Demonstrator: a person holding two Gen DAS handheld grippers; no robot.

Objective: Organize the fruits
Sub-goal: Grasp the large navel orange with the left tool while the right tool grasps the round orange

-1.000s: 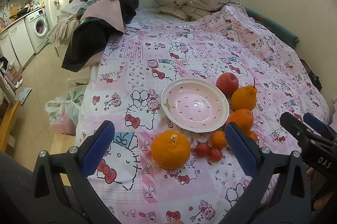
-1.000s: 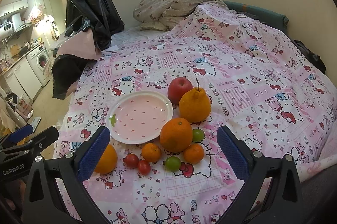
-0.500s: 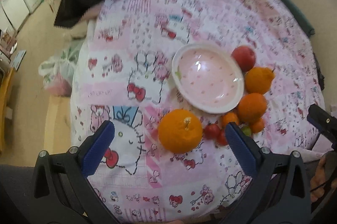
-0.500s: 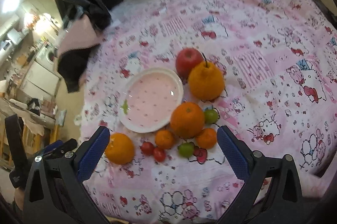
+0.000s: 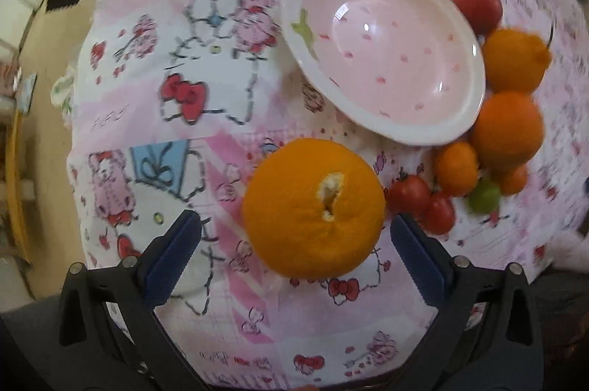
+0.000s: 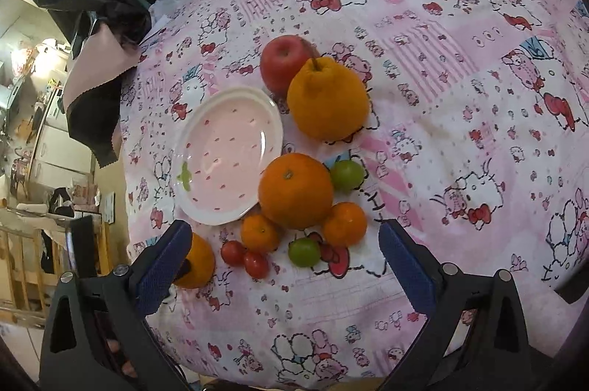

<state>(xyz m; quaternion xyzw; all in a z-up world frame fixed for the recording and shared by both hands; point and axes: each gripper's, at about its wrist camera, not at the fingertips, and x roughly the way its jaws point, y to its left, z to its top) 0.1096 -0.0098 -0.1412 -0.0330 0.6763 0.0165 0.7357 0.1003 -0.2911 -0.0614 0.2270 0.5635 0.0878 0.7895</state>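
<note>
A large orange point(image 5: 313, 207) sits between my wide-open left gripper point(image 5: 294, 251) fingers, just below the pink plate point(image 6: 228, 151). My right gripper point(image 6: 287, 262) gapes above clustered fruit on a cartoon-cat bedspread point(image 6: 460, 96); dark cloth point(image 6: 95, 23) drapes the bed's far left edge.

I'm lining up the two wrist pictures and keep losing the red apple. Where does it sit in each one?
Left wrist view: the red apple sits upper right, just beyond the far right rim of the pink plate.
Right wrist view: the red apple is above centre, beyond the plate's far edge, partly behind the stemmed orange citrus.
Shared landmark: the pink plate's green leaf mark.
</note>
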